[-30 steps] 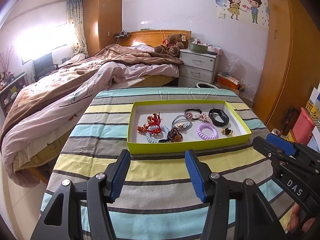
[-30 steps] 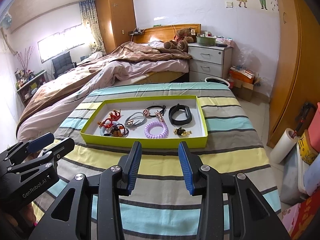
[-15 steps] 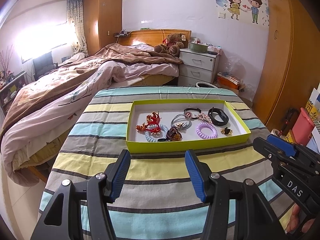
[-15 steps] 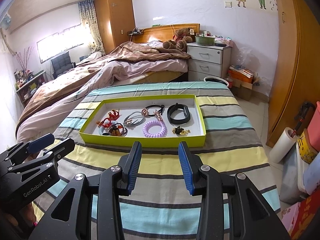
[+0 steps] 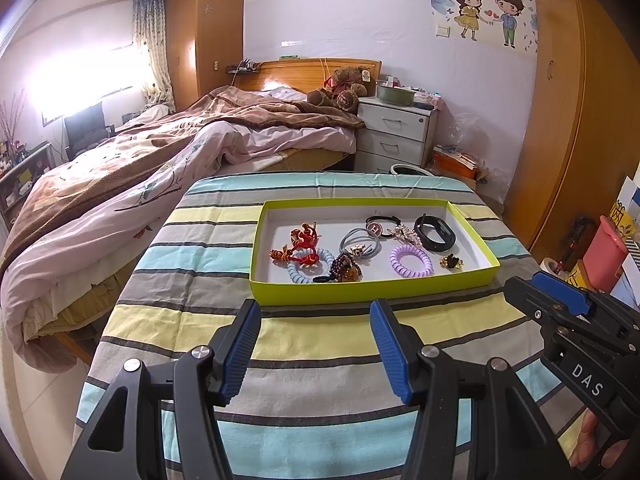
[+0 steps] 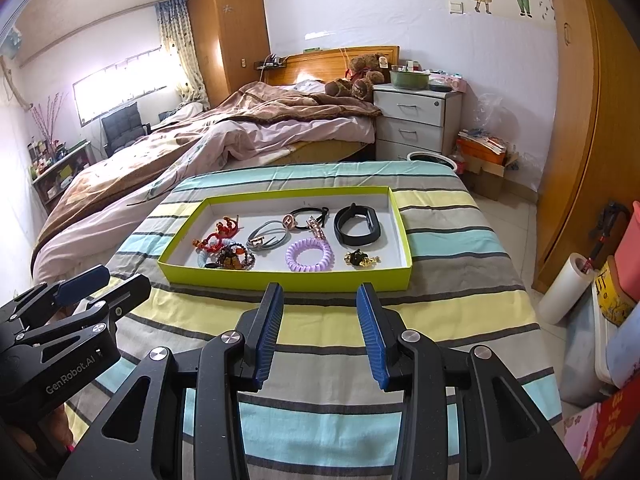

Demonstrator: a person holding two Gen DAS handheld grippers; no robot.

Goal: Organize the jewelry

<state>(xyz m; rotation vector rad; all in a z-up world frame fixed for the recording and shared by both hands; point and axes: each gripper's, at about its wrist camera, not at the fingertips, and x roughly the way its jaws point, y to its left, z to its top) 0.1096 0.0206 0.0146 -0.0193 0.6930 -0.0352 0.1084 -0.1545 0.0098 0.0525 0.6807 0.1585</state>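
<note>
"DAS" in white on right gripper point(image 5: 560, 300), "GenRobot.AI" in white on left gripper point(image 6: 82, 292), letter "H" on round charm point(image 5: 375, 229) of hair tie

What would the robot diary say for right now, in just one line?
left gripper: open, empty | right gripper: open, empty | lime-green cardboard tray: on striped cloth, holds purple spiral hair tie | stage: nothing picked

Striped cloth point(image 5: 200, 280) under the claws. Ahead-left: unmade bed point(image 5: 160, 160), teddy bear point(image 5: 340, 90) at headboard. Straight ahead: white nightstand point(image 5: 396, 136). Right: wooden wardrobe point(image 5: 568, 120), pink bin point(image 5: 604, 256), paper roll point(image 6: 566, 294).
</note>
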